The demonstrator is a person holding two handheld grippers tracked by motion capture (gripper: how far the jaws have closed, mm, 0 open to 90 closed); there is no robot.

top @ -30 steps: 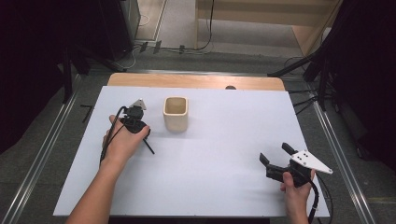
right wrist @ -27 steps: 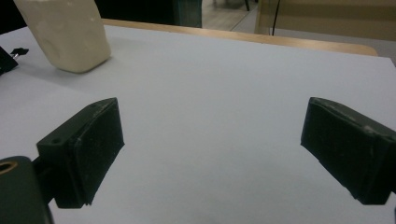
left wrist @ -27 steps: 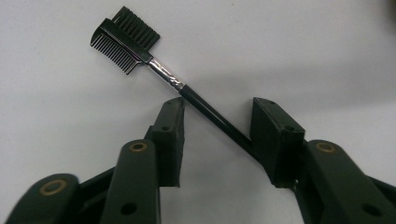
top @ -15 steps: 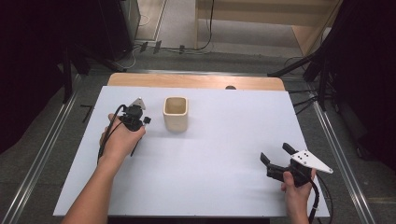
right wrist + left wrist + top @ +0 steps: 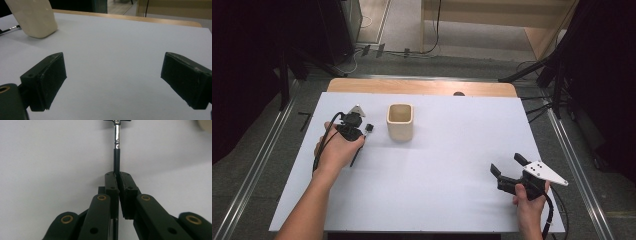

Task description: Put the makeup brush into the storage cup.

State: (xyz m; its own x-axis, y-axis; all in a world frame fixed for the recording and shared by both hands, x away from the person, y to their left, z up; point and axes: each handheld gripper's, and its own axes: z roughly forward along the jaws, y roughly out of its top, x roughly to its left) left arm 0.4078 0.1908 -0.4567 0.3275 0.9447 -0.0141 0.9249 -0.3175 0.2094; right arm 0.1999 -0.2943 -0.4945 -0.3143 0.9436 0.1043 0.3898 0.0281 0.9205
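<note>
Thin brush clamped in left gripper, beside cup.

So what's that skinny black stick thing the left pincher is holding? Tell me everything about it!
The brush is thin, with a dark handle, a shiny silver metal collar and a black head cut off by the picture's top edge in the left gripper view. The left gripper is shut on its handle. It points away from the jaws, above the white table, left of the cream cup.

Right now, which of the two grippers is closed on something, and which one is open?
The left gripper, beside the beige cup, is closed on a thin black brush. The right gripper, at the near right of the table, is open and holds nothing.
</note>
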